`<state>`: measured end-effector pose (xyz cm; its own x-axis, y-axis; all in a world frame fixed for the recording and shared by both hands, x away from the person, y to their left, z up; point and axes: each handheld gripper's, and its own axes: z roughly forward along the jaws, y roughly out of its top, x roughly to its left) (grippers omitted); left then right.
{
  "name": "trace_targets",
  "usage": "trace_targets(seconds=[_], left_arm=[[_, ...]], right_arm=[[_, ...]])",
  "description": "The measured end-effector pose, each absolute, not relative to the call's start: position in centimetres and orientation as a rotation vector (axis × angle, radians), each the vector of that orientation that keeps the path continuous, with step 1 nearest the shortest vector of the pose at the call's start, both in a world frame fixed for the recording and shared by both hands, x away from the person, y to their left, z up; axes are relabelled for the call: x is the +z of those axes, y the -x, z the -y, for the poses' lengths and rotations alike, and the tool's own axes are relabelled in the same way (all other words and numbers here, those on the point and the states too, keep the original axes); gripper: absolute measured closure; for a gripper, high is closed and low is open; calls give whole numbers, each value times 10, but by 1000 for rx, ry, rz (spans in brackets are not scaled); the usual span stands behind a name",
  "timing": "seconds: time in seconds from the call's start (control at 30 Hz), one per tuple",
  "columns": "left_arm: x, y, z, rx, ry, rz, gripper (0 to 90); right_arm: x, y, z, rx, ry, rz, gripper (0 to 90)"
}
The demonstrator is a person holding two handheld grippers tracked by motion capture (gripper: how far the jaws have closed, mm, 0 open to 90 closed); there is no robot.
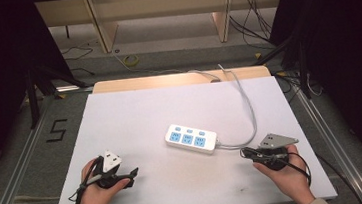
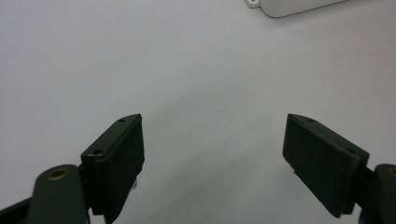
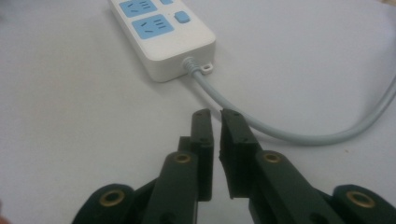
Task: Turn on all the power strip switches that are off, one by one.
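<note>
Table (image 1: 120, 118), white top, was the biggest thing in frame. Power strip (image 1: 191, 138) lay flat near its middle, w/ blue sockets facing up, between the two grippers but apart from both. Looked like a rigid plastic shell, light-ish, smooth and prob. a bit slippery; not fragile, though the socket faces and switches shouldn't take a pinch. Best hold, in my view: across the long side walls of the body, jaws spread wide. Its grey cable (image 3: 261, 123) ran from the strip's right end and looped to the table's far edge; soft, bendy, would drag and tug on any lift, so a poor handle.

Left gripper (image 2: 212, 154) rested at the near left, jaws spread wide, nothing between them. Right gripper (image 3: 217, 126) sat at near right, jaws nearly together w/ a thin slit, holding nothing, tips just short of the cable.
</note>
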<state>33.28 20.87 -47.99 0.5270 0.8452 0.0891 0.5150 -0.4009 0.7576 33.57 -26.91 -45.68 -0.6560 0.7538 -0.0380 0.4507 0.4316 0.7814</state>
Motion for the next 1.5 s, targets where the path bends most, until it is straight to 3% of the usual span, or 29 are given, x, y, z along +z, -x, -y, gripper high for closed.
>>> trace_targets(seconds=[0.1,1.5], left_arm=[[-480,-332,-210,619,-2084,-1098,205],[-481,-332,-207,626,-2090,-1091,205]], right_arm=[[-455,-336,270,1058,-1024,-2323,900],[-430,-367,239,910,-1027,-2515,900]])
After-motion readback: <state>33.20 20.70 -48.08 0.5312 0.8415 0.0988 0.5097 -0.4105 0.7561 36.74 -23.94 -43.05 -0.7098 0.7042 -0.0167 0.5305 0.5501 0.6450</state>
